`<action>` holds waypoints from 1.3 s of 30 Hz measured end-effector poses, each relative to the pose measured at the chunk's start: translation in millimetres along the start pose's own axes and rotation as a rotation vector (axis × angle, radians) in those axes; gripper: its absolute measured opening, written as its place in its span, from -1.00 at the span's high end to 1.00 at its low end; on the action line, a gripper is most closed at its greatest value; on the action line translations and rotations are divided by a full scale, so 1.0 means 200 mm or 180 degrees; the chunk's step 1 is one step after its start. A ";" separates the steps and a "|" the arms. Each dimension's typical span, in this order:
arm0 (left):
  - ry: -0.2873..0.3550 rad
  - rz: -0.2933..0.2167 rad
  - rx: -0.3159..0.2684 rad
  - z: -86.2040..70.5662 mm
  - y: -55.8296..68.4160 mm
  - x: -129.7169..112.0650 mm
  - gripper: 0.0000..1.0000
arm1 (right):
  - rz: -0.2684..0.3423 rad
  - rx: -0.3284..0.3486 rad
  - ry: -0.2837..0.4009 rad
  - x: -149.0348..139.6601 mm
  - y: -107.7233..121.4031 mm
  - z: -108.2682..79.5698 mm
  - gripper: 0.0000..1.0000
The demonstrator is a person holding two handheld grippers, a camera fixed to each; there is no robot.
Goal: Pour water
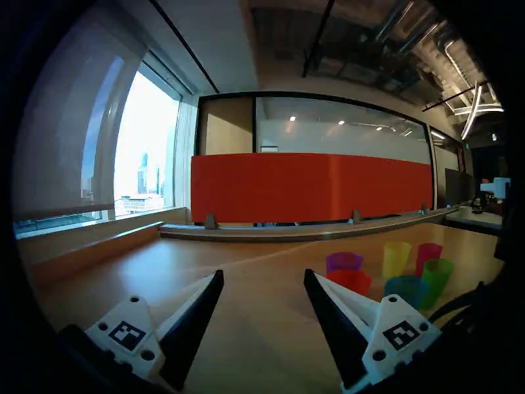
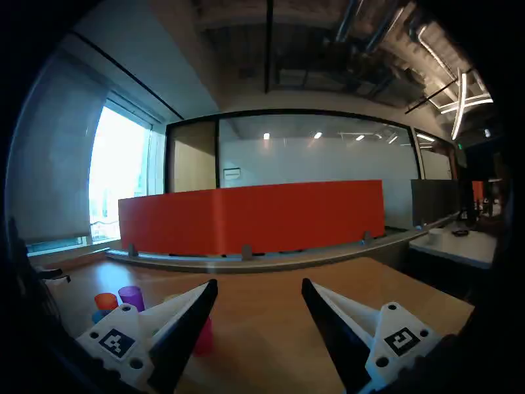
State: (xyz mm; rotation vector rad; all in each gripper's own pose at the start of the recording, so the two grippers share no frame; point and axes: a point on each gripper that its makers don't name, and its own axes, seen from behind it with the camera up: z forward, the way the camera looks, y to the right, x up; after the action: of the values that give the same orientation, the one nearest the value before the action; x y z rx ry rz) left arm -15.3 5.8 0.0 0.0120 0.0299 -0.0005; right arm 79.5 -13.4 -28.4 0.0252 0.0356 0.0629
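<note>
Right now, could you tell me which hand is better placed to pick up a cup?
Probably left: the open left tongs have the cups in plain sight just beside them. The right tongs are open too, but a finger hides some cups.

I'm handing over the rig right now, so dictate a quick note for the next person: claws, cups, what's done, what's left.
Left claw: open, holding nothing, above the wooden table.
Right claw: open, holding nothing.
Coloured cups: grouped upright on the table, ahead and to the right of the left claw; in the right gripper view they sit low on the left.
Done: nothing grasped, no pouring seen.
Left: pick up a cup and pour. I can't tell whether any cup holds water.
</note>
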 end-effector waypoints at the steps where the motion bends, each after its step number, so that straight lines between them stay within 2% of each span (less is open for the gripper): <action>1: 0.0001 0.0001 0.0000 0.00 0.00 0.00 -0.81 | -0.0007 -0.0002 0.0011 0.00 0.00 0.00 -0.98; 5: 0.0001 0.0003 -0.0001 0.00 0.00 0.00 -0.96 | -0.0050 -0.0005 0.0038 0.00 0.01 -0.01 -0.98; 9: -0.0001 0.0000 0.0000 0.00 0.00 0.00 -0.96 | -0.0086 -0.0027 0.0025 -0.02 0.03 -0.01 -0.98; 17: 0.0001 0.0003 -0.0001 0.00 0.01 0.00 -0.96 | -0.0019 0.0050 0.0050 -0.05 0.02 0.01 -0.98; 27: 0.0000 0.0003 -0.0001 0.00 0.00 0.00 -0.96 | -0.0081 0.0014 0.0140 -0.14 0.05 0.05 -0.98; 39: 0.0001 0.0002 0.0000 0.00 0.00 0.00 -0.96 | -0.0074 -0.0042 0.0058 -0.27 0.07 0.10 -0.98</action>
State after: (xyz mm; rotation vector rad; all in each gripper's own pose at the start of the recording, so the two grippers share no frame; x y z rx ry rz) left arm -15.0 5.9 -0.8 0.0121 0.0302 0.0003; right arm 26.1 -2.8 -6.8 0.0109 0.0536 0.0402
